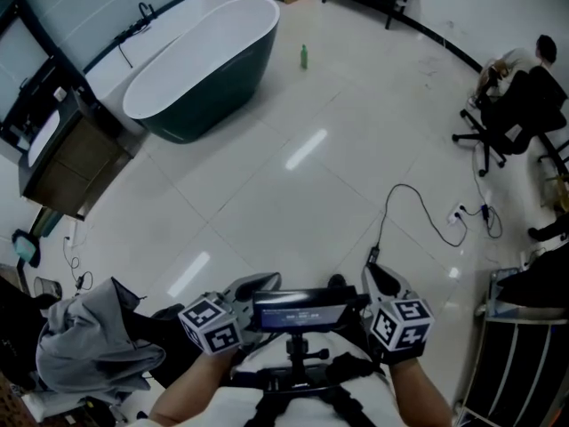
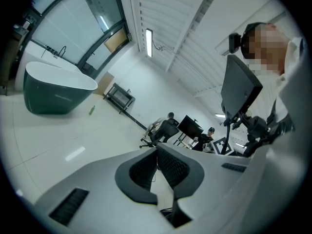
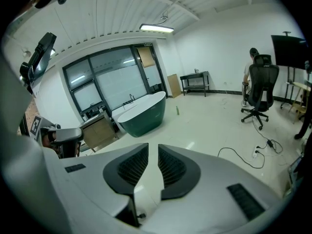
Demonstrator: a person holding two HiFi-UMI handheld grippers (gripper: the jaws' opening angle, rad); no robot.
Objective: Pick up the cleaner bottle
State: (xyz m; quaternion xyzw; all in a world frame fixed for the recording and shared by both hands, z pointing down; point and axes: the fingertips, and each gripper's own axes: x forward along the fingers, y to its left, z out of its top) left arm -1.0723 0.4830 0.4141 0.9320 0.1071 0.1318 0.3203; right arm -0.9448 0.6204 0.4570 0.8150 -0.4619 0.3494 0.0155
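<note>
The cleaner bottle point(image 1: 303, 57), small and green, stood upright on the floor point(image 1: 267, 203) at the top centre of the head view, just right of the bathtub point(image 1: 204, 69) and well away from both grippers at the bottom edge. The left gripper point(image 1: 258, 283) had its jaws pressed together on nothing. The right gripper point(image 1: 380, 278) had its jaws a narrow slit apart, also empty. The floor was pale glossy tile. A black cable point(image 1: 418, 207) lay across it at right, an office chair point(image 1: 507, 123) stood at the upper right, and a wooden cabinet point(image 1: 76, 163) stood at the left.
</note>
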